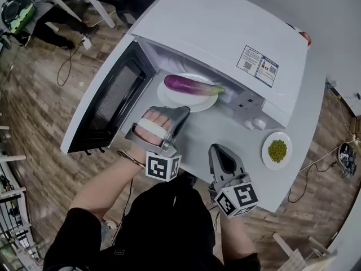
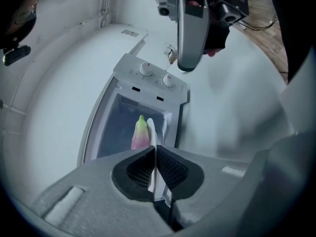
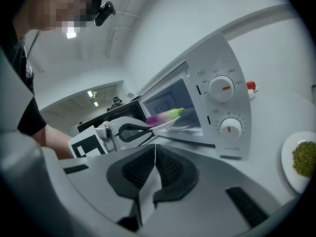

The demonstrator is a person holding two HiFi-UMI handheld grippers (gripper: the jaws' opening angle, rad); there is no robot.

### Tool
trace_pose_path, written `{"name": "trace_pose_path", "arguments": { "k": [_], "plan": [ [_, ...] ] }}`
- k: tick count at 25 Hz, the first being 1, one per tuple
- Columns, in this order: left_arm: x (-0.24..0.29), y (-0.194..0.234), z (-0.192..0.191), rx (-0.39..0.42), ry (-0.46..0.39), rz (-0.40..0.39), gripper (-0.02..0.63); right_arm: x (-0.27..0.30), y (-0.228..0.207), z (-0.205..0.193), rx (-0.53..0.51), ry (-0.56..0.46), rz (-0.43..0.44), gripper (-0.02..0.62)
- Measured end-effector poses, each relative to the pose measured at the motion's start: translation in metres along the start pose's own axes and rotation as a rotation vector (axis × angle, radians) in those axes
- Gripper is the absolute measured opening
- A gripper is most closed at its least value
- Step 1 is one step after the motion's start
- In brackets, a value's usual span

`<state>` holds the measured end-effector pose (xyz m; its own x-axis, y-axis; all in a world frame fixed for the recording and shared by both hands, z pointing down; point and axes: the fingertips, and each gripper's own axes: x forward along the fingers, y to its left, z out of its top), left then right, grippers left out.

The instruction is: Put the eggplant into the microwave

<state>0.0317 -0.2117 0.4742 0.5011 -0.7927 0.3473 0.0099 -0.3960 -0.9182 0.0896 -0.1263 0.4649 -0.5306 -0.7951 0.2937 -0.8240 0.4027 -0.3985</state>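
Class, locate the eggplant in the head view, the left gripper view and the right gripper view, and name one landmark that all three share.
Head view: eggplant above centre, on the white plate at the microwave's open mouth.
Left gripper view: eggplant at centre, just above the left tongs, green tip up.
Right gripper view: eggplant at centre, left of the dials.
Shared landmark: the microwave's two white dials.
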Motion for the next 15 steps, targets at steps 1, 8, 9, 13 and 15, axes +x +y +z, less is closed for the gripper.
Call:
{"name": "trace_pose_path", "arguments": {
  "k": [1,8,9,13,15],
  "plan": [
    [0.004,0.000,-0.001,0.003,0.000,0.003,0.017,0.003,-0.001,0.000,-0.001,-0.003,0.002,0.017],
    [0.028,-0.006,-0.008,0.034,0.000,0.017,0.017,0.017,-0.010,-0.005,-0.012,-0.013,0.011,0.017],
    [0.032,-0.007,-0.010,0.037,0.002,0.019,0.017,0.019,-0.012,-0.006,-0.011,-0.013,0.009,0.017],
    [0.048,-0.011,-0.016,0.048,0.005,0.021,0.018,0.024,-0.018,-0.014,-0.012,-0.006,0.006,0.017],
    [0.055,-0.013,-0.017,0.058,0.001,0.017,0.017,0.026,-0.020,-0.016,-0.015,-0.003,0.006,0.017]
  ]
}}
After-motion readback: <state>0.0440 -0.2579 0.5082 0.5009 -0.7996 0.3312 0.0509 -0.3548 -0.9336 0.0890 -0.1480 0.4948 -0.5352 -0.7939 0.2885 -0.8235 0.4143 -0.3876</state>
